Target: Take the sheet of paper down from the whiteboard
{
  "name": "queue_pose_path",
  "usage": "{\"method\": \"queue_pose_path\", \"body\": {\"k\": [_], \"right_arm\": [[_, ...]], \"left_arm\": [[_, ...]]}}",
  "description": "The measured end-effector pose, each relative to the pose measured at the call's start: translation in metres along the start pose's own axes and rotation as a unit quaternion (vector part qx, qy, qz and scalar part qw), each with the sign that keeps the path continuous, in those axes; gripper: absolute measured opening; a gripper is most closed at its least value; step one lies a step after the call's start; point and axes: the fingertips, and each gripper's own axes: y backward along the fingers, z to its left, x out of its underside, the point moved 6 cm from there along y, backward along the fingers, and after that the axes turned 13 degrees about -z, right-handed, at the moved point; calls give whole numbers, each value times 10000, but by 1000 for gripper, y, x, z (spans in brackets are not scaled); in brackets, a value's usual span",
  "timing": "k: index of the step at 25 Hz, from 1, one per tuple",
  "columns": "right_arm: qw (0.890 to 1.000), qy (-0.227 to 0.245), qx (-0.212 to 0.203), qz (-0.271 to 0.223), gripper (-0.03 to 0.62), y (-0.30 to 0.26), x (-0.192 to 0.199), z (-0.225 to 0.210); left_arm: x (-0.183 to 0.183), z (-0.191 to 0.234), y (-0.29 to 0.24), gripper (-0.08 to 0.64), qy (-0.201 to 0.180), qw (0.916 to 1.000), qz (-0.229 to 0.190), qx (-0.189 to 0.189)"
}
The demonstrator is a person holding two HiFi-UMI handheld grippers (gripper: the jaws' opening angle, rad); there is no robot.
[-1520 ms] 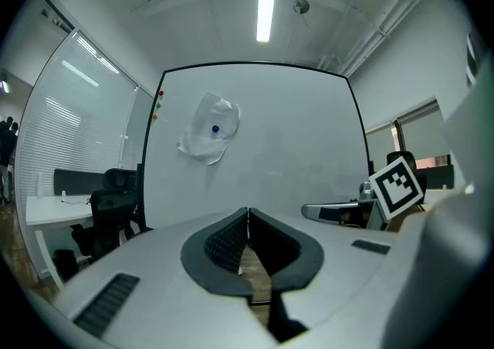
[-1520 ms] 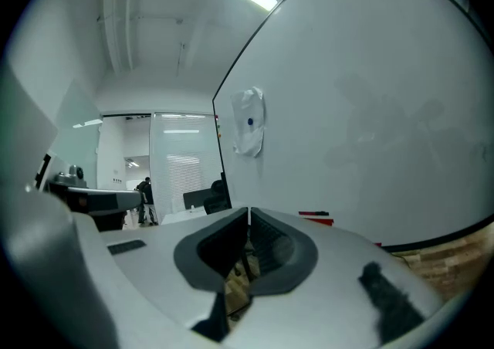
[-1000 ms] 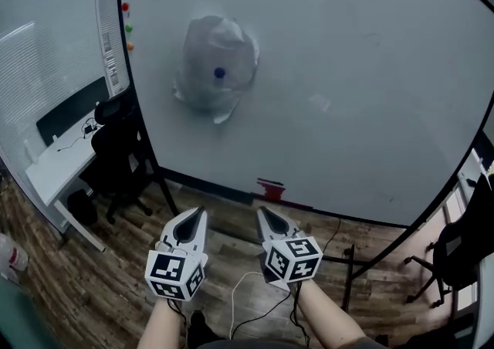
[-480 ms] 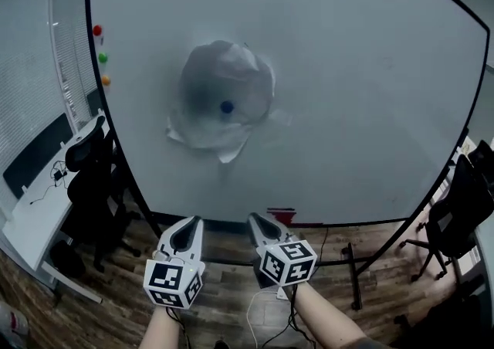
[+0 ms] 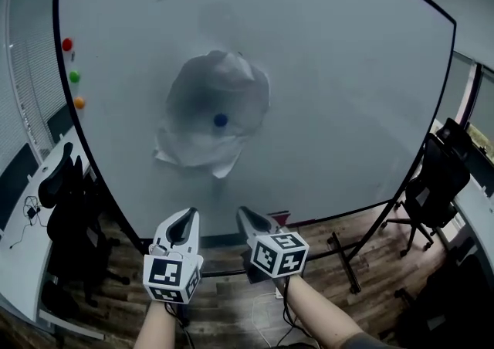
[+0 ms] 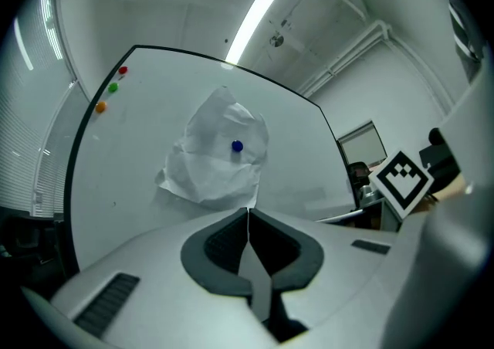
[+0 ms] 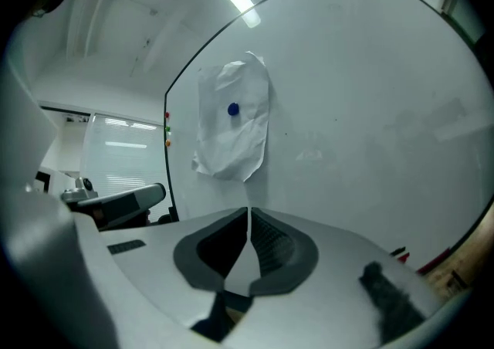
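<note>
While the sheet of paper (image 5: 193, 143) hangs on the whiteboard (image 5: 347, 93) under a blue magnet (image 5: 221, 120), the left hand-held gripper (image 5: 189, 213) and right hand-held gripper (image 5: 241, 211) are clenched, empty, at six o'clock.

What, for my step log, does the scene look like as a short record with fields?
paper: crumpled sheet of paper, up on the whiteboard
held by: blue magnet near the sheet's middle
other magnets: red magnet, green magnet, orange magnet, by the board's left edge
left gripper: jaws shut, empty, short of the board
right gripper: jaws shut, empty, short of the board
task state: paper not yet touched
</note>
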Motion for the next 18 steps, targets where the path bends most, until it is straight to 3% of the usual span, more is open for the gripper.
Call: {"method": "queue_pose_path", "body": {"k": [6, 12, 15, 18], "right_arm": [[9983, -508, 171, -233, 25, -19, -12, 5], [9947, -975, 17, -325, 29, -48, -22, 8], [9931, -1134, -129, -263, 95, -65, -23, 8], [9928, -1162, -137, -266, 101, -78, -25, 7]], "left_arm": [[11, 16, -18, 17, 279, 9994, 62, 215], [10, 30, -31, 17, 410, 9990, 45, 152], [5, 38, -37, 17, 446, 9990, 20, 69], [5, 43, -39, 17, 473, 9989, 24, 14]]}}
